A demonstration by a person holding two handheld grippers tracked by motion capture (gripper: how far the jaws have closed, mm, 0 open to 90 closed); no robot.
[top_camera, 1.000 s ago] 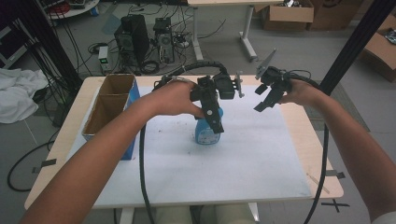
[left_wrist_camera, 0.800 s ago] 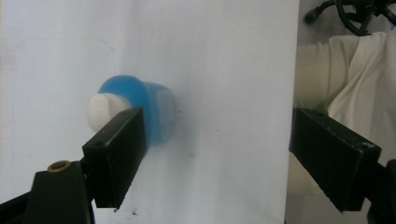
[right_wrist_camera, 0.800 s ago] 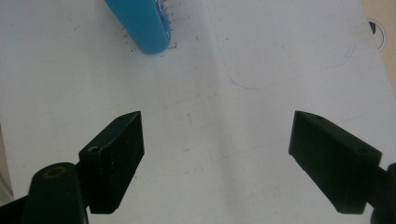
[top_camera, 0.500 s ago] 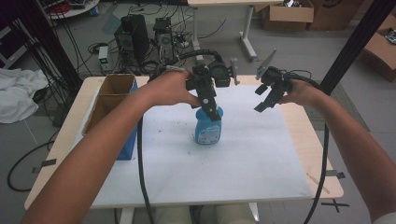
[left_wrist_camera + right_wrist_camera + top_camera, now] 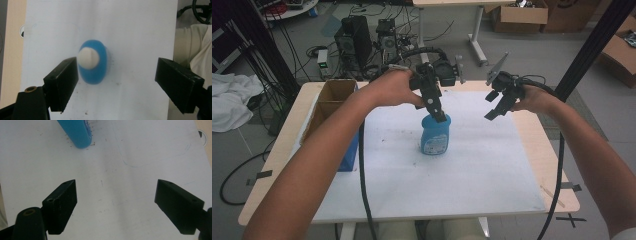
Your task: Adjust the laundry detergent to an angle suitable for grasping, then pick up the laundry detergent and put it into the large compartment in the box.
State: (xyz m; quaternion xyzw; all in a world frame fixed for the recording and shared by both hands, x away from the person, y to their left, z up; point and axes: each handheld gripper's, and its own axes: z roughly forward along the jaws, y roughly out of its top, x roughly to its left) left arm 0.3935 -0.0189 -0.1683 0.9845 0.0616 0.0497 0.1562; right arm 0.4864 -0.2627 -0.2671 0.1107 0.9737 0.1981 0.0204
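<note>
- A blue bottle (image 5: 435, 136) with a white cap (image 5: 88, 58) was seen standing upright near the middle of the white sheet (image 5: 452, 175) that covered the worktop (image 5: 537, 140).
- The left gripper (image 5: 438, 112) was held directly above the bottle, pointing down. In the left gripper view its jaws were spread wide and nothing was gripped between them.
- In that view the cap lay close beside one jaw rather than midway between the two, with a broad gap left on the other side. If the gripper were lowered and closed from there, the nearer jaw would probably meet the bottle first, and the bottle could be pushed sideways or tipped over.
- The bottle's body looked smooth and rounded from above, so a grip taken off-centre was judged likely to slip.
- The right gripper (image 5: 497, 105) was held in the air to the right of the bottle, well apart from it. Its jaws were also wide open and empty, with bare sheet seen beyond them and the bottle's base at the top edge of its own view.
- A cardboard box (image 5: 329, 107) stood at the left edge of the worktop, against a blue container (image 5: 349, 150). A toppled bottle might roll toward them, though this was only a judgement.
- Whether the cap was screwed tight could not be told; a loose one could leak if the bottle fell.
</note>
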